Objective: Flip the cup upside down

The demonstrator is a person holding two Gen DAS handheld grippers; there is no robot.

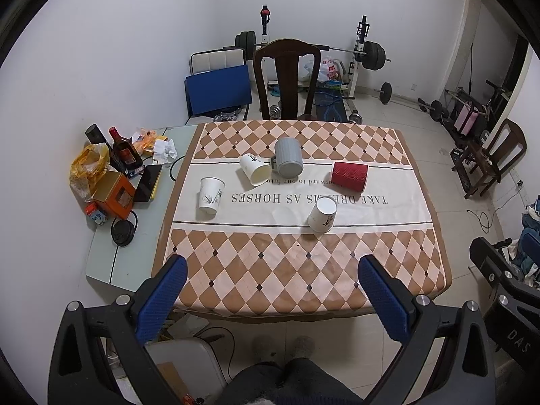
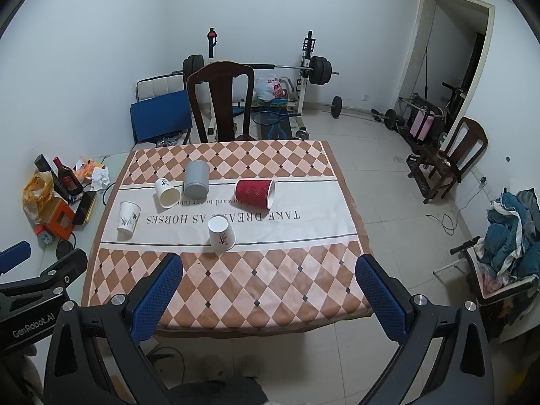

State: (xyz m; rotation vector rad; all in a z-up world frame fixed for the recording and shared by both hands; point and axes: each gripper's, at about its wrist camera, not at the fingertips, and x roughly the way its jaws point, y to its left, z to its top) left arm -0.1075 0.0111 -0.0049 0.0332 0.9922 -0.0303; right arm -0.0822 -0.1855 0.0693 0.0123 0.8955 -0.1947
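We hold the left gripper (image 1: 271, 275) and right gripper (image 2: 269, 273) side by side, short of the table's (image 1: 236, 290) near edge, both spread wide, gripping nothing. Red cup (image 2: 254, 193) lies sideways mid-cloth; grey mug (image 1: 288, 161) stands inverted beyond.

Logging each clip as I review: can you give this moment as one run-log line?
left gripper: open, empty | right gripper: open, empty | red cup: on side | gray mug: inverted | phase: pre-approach, no contact

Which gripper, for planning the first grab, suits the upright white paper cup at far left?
Left, probably: the left gripper sits nearer the upright white paper cup; the right gripper is farther right.
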